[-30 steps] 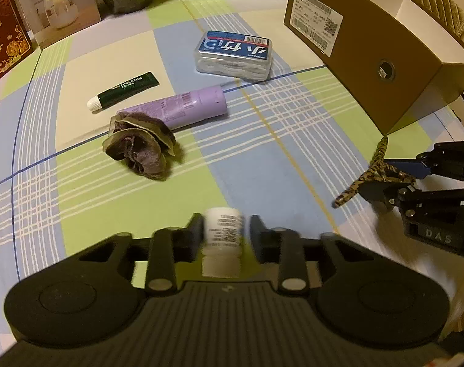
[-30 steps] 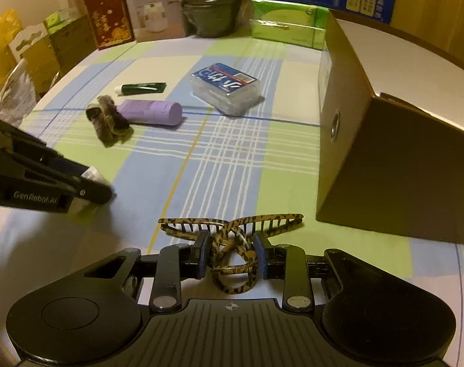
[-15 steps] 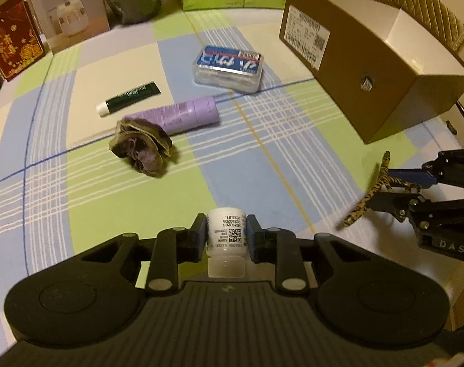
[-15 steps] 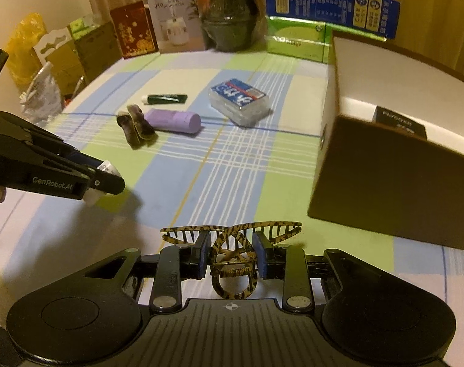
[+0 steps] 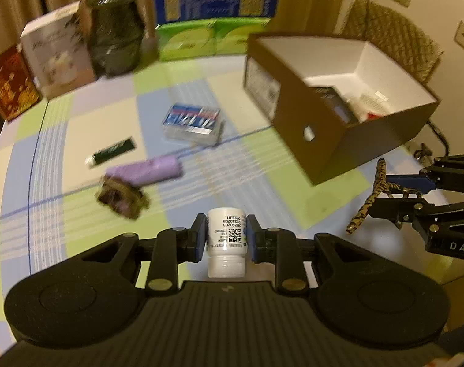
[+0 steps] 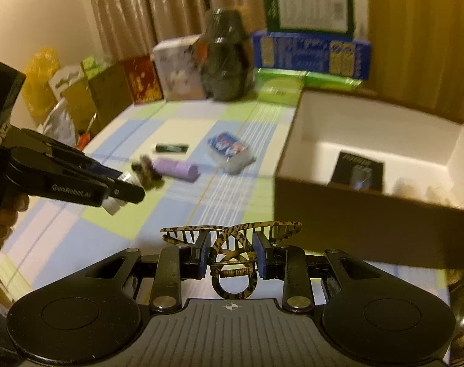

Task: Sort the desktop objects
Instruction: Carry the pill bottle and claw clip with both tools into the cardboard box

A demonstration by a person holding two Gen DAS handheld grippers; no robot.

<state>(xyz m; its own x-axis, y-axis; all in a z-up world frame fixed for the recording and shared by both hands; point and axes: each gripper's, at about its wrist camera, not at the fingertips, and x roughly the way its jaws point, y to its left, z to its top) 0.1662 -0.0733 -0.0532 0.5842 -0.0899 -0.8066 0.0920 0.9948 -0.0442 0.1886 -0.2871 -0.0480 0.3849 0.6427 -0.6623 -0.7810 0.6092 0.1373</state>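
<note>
Both grippers are holding one object each above the checked tablecloth (image 5: pixel 256 165).

The open brown box (image 5: pixel 323 140) is standing ahead and right of the left gripper's fingers, already containing several items. The purple tube (image 5: pixel 146 172), blue-labelled clear case (image 5: pixel 191 121), dark hair tie (image 5: pixel 121 197) and green tube (image 5: pixel 112 154) are lying ahead of the fingers, unobstructed. The left gripper (image 5: pixel 226 235) is clamping a white bottle (image 5: pixel 226 241) bearing a QR code and "2028.01". The right gripper (image 6: pixel 232 252), marked "DAS", is clamping a leopard-print hair claw (image 6: pixel 232 244). "GenRobot.AI" is showing on the left unit.
</note>
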